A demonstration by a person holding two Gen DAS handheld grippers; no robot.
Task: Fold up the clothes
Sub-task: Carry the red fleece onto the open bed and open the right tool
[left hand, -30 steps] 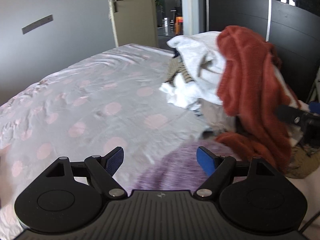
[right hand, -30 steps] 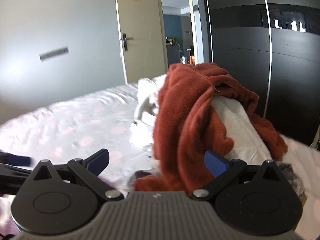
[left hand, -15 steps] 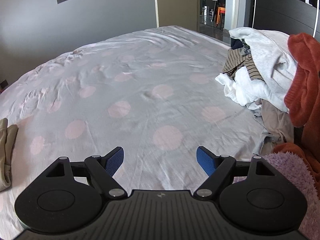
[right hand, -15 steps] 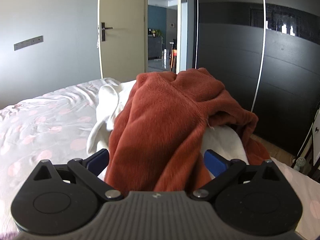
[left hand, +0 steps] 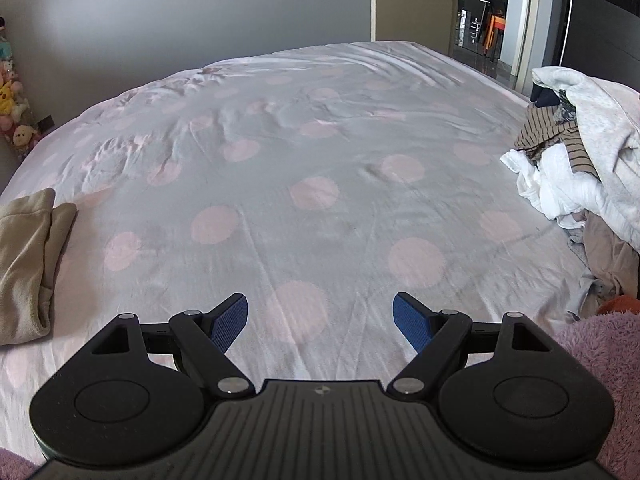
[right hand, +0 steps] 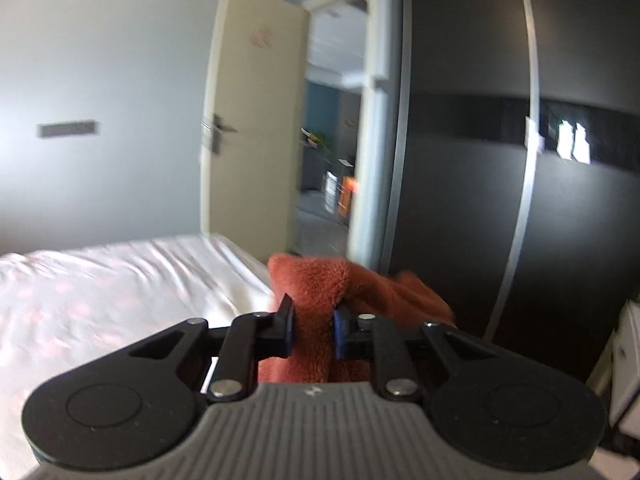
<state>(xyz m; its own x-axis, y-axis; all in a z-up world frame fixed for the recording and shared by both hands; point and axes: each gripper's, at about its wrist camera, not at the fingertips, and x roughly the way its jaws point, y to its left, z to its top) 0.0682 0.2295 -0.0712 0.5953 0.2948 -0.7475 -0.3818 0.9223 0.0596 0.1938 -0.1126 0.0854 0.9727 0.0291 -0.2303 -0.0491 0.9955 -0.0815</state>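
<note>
Right gripper (right hand: 313, 330) jaws, wide open a second ago, now closing on a fold of the rust fleece garment (right hand: 316, 284), lifted off the clothes pile (left hand: 580, 176) at the bed's (left hand: 320, 160) right edge: pick done, spreading next. Left gripper (left hand: 320, 322) swung over bare sheet, jaws open, empty. No readable writing.

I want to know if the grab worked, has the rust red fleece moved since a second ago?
Yes. The rust red fleece, pinched in the closing right gripper, has come up off the pile, its top now against the doorway rather than draped below it.
</note>
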